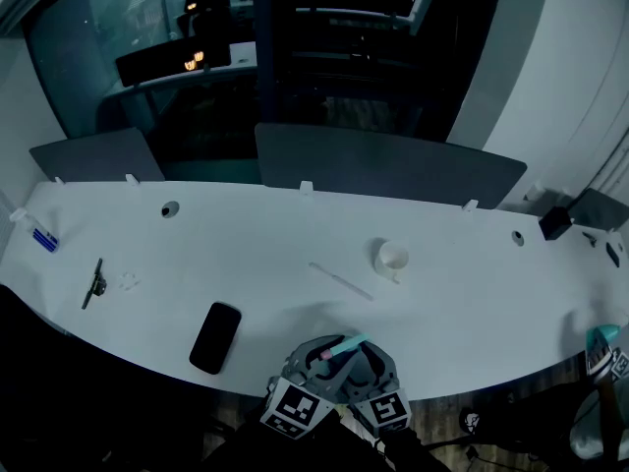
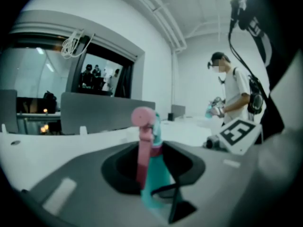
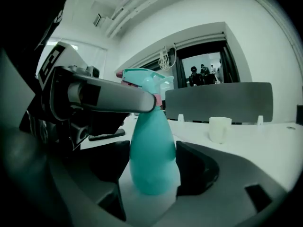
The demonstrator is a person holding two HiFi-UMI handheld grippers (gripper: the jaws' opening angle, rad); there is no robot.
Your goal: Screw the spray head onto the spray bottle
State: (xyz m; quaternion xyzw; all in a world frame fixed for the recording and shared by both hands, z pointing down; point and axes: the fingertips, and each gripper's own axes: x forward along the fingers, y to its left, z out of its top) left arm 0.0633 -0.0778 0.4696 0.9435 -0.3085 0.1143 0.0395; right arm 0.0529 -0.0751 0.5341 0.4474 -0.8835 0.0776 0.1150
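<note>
The jaws of the left gripper [image 2: 152, 173] are closed on the spray head [image 2: 147, 138], whose pink trigger stands upright between them with the teal body just behind it. The jaws of the right gripper [image 3: 151, 169] clamp the teal spray bottle [image 3: 152, 150] round its wide lower body, both pads against its sides, the bottle upright. In the right gripper view the spray head sits on top of the bottle's neck, with one grey jaw of the left gripper reaching across from the left at that height; I cannot tell whether the thread is engaged. In the head view both grippers meet at the near edge of the white bench [image 1: 442, 298]. A black phone [image 1: 215, 337] lies to their left, a white cup [image 1: 391, 259] stands farther back. Another person [image 2: 234, 96] stands at the far right.
</note>
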